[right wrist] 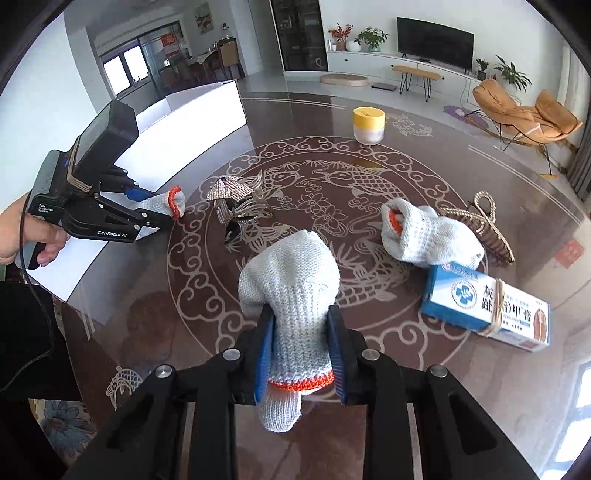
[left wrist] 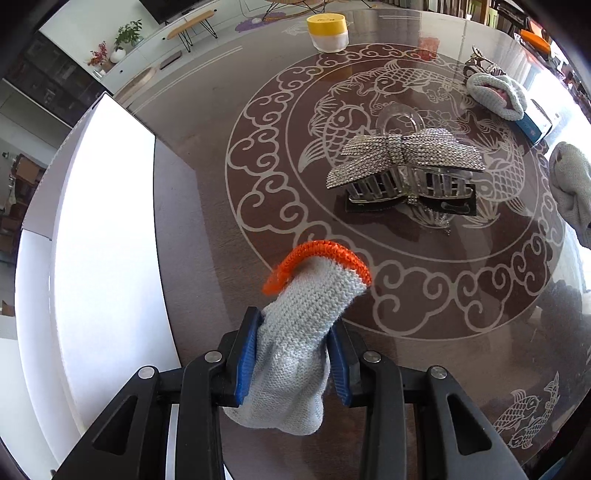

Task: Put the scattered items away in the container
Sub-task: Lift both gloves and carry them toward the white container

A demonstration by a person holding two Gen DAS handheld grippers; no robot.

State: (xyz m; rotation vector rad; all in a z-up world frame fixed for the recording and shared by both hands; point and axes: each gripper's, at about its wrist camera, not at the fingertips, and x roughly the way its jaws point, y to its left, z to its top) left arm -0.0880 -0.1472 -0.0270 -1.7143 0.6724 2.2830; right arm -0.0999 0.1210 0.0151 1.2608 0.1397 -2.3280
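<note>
My left gripper (left wrist: 291, 354) is clenched on a grey knitted glove (left wrist: 295, 354) with an orange cuff, the cuff end poking forward past the blue pads (left wrist: 245, 363) and the rest bunched below them. From the right wrist view that same gripper (right wrist: 168, 212) sits just beside the near edge of the white container (right wrist: 192, 122), with the glove's cuff hanging over the dark worktop (right wrist: 461, 177) rather than over the box. My right gripper (right wrist: 301, 354) is clamped on a second grey glove (right wrist: 291, 288), its orange cuff band squeezed between the pads and its body bulging up ahead of the fingers. A third glove (right wrist: 428, 236) lies crumpled on the worktop to the right, its lower edge touching a blue and white medicine box (right wrist: 480, 306) bound with twine. Just behind that glove rests a woven hair clip (right wrist: 487, 225). Near the middle of the fish pattern lies a rhinestone bow hair claw (left wrist: 406, 166), well apart from both held gloves. A yellow-lidded jar (left wrist: 328, 31) stands upright at the far side of the worktop. In the left wrist view the container (left wrist: 107, 221) shows as a bright white wall along the left.
</note>
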